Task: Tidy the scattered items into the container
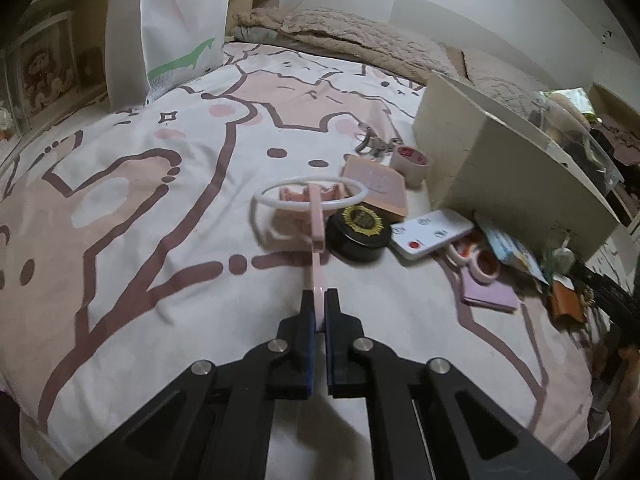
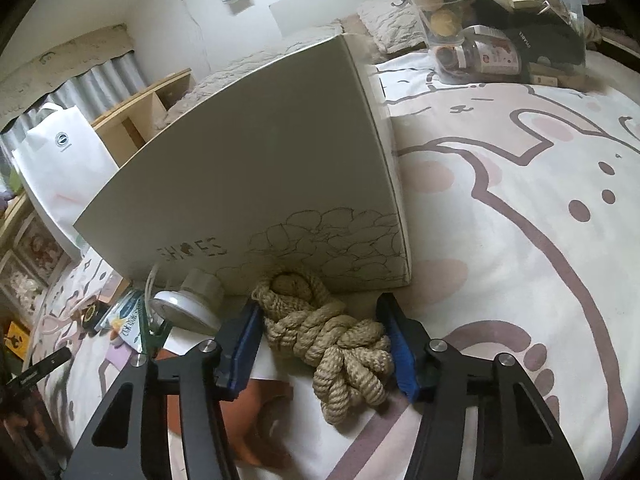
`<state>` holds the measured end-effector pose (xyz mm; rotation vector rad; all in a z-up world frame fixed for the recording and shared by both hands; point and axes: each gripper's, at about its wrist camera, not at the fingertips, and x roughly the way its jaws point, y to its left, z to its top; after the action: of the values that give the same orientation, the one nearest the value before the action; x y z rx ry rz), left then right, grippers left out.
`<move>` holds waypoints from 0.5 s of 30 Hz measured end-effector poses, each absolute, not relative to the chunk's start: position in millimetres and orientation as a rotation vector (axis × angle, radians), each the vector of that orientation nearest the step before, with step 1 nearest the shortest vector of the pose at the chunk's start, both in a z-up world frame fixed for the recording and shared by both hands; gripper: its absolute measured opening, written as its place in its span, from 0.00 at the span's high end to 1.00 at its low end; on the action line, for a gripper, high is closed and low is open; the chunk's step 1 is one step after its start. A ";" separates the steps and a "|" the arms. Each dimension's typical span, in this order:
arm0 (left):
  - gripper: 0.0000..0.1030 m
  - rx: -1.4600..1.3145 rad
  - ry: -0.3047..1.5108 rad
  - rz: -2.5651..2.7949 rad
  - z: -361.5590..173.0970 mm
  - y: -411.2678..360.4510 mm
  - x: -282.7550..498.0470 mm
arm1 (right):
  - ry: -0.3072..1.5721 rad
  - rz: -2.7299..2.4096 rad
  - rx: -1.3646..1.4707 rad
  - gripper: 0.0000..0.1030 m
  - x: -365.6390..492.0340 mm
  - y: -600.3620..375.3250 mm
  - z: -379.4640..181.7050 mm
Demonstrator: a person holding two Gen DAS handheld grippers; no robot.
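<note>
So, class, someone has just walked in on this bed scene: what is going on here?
A person with a gripper in each hand is tidying clutter on a bed. The left gripper is shut on the pink handle of a white-ringed hand mirror, by a black tin and a remote. The right gripper is open around a rope bundle in front of the shoe box.

Shoe box (image 2: 256, 168) contents hidden, brown item (image 2: 256, 420) under claw unidentifiable

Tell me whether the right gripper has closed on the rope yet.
Open. The right gripper has its jaws either side of the rope, with gaps showing.
</note>
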<state>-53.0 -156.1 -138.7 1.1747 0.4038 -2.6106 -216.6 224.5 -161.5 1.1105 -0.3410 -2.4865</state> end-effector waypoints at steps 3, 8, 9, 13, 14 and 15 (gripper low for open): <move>0.96 1.199 0.358 -2.613 -126.3 -150.2 -44.3 | -0.350 -2.480 1.112 0.44 -218.6 227.0 -163.1; 0.96 1.311 0.224 -2.555 -102.3 -150.1 -40.7 | -0.358 -2.475 1.113 0.44 -218.6 228.4 -163.9; 0.96 1.340 0.203 -2.543 -99.6 -150.6 -40.7 | -0.361 -2.473 1.113 0.44 -218.7 228.8 -164.2; 0.96 1.486 0.062 -2.485 -91.9 -147.0 -41.7 | -0.368 -2.469 1.113 0.44 -219.4 229.9 -165.2; 0.96 1.511 0.017 -2.471 -90.8 -145.3 -42.9 | -0.368 -2.469 1.113 0.44 -219.5 230.0 -165.4; 0.96 1.535 -0.041 -2.461 -88.8 -143.3 -46.6 | -0.367 -2.469 1.113 0.44 -219.6 230.0 -165.5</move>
<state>-46.6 -143.3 -88.8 1.5347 -0.0413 -2.4607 -219.6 230.0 -165.5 1.1131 -0.3672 -2.4685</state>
